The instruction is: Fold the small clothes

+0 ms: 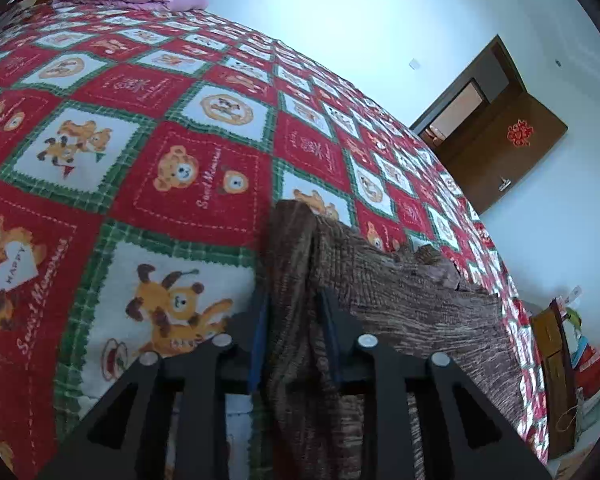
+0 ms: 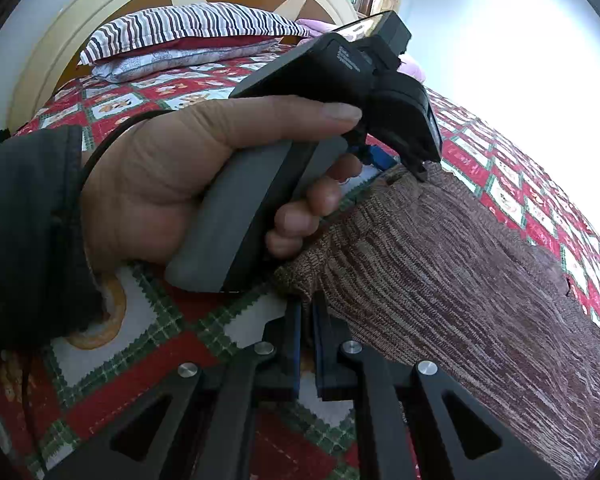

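We are pinching a bunched edge of the brown knit garment (image 1: pixel 400 292) between our left gripper (image 1: pixel 294 312) fingers, and our right gripper (image 2: pixel 308 320) fingers are nipping its near corner. It is lying on the bear-patterned bedspread (image 1: pixel 148 160).

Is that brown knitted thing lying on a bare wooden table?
No, the brown knitted garment lies on a red and green teddy-bear bedspread covering a bed.
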### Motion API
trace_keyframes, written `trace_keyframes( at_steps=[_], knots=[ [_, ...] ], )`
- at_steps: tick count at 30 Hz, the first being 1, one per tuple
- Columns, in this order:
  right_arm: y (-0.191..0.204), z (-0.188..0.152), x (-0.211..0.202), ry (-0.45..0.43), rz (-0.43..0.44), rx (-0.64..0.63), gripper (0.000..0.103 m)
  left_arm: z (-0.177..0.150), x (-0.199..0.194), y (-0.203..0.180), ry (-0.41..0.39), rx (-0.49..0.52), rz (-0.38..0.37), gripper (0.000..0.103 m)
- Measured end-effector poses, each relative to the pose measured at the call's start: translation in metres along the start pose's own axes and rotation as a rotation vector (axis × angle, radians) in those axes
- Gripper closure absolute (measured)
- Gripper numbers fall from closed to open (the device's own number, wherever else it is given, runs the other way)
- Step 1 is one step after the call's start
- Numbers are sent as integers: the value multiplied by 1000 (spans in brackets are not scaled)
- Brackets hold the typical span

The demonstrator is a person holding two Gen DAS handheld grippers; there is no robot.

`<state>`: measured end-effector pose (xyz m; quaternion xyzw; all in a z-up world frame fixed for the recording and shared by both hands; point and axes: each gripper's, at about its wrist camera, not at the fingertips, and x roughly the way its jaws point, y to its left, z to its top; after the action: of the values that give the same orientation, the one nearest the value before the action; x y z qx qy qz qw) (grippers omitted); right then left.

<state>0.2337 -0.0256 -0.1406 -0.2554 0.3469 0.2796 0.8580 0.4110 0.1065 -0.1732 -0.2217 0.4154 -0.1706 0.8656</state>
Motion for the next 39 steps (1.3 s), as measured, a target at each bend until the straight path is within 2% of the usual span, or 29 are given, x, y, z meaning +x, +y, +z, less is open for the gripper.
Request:
trace_keyframes(
  at_steps=[1, 3, 5, 12, 20, 31, 39],
  knots=[
    [0, 0, -1, -6, 1, 3, 99, 0, 0, -2, 4, 11, -1, 75],
    [-3, 0, -5, -17, 10, 15, 99, 0, 4, -8, 28, 40, -11, 88],
    [-9, -1, -13, -35, 24, 39, 99, 2, 4, -9, 47, 29, -13, 91],
    [-55, -10, -52, -130, 70, 188, 99, 11, -14, -18, 66, -39, -91, 92],
    [-102, -27, -85, -194, 82, 321, 99, 22, -21, -64, 48, 1, -109, 92],
    [-155, -62, -124, -258, 99, 454, 99, 25, -14, -136, 47, 83, -174, 93],
    [-188, -94, -152, -278, 60, 535, 99, 19, 7, -186, 64, 139, -199, 93]
  ],
)
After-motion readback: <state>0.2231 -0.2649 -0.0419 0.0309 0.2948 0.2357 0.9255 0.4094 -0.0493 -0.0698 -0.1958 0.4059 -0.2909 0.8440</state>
